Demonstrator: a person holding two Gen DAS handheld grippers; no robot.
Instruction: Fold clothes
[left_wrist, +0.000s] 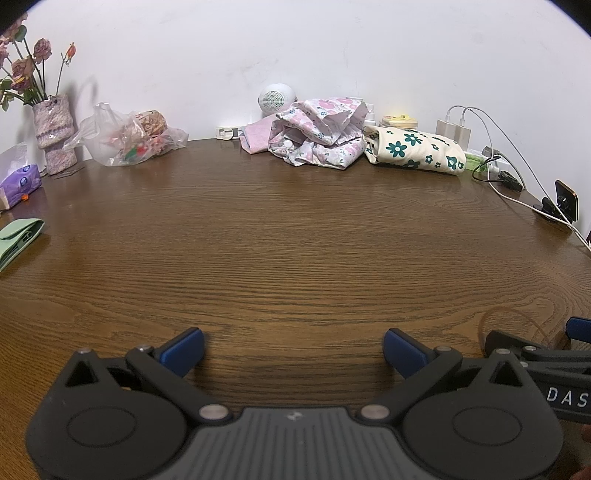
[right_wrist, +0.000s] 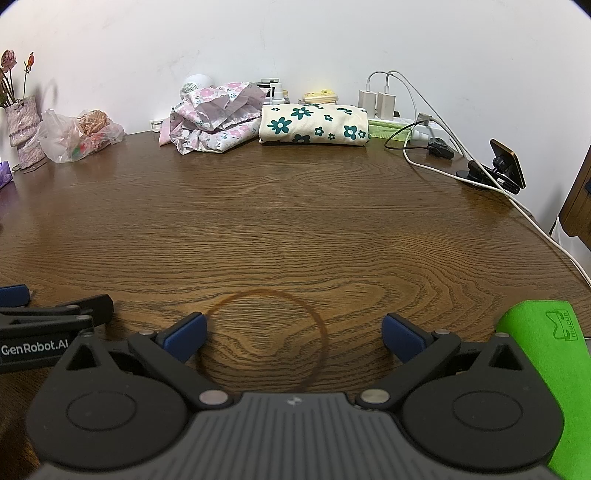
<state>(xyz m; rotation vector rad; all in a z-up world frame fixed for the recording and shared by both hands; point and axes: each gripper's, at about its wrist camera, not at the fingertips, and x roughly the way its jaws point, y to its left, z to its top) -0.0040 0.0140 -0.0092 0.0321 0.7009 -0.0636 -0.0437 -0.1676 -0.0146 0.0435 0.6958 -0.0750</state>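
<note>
A crumpled pink floral garment (left_wrist: 317, 133) (right_wrist: 214, 118) lies in a heap at the back of the wooden table (left_wrist: 288, 240) (right_wrist: 295, 221), against the wall. Right beside it sits a folded cream garment with dark green flowers (left_wrist: 413, 147) (right_wrist: 314, 123). My left gripper (left_wrist: 293, 350) hovers open over the near part of the table, nothing between its blue pads. My right gripper (right_wrist: 293, 338) is open too, low over a dark ring stain (right_wrist: 264, 339), just right of the left one. Both are far from the clothes.
A vase of dried roses (left_wrist: 51, 129), a plastic bag of snacks (left_wrist: 129, 136), a purple pack (left_wrist: 20, 181) and a folded green cloth (left_wrist: 16, 236) line the left. Chargers, cables (right_wrist: 424, 122) and a phone stand (right_wrist: 506, 170) fill the back right. A bright green mat (right_wrist: 546, 354) lies at the near right.
</note>
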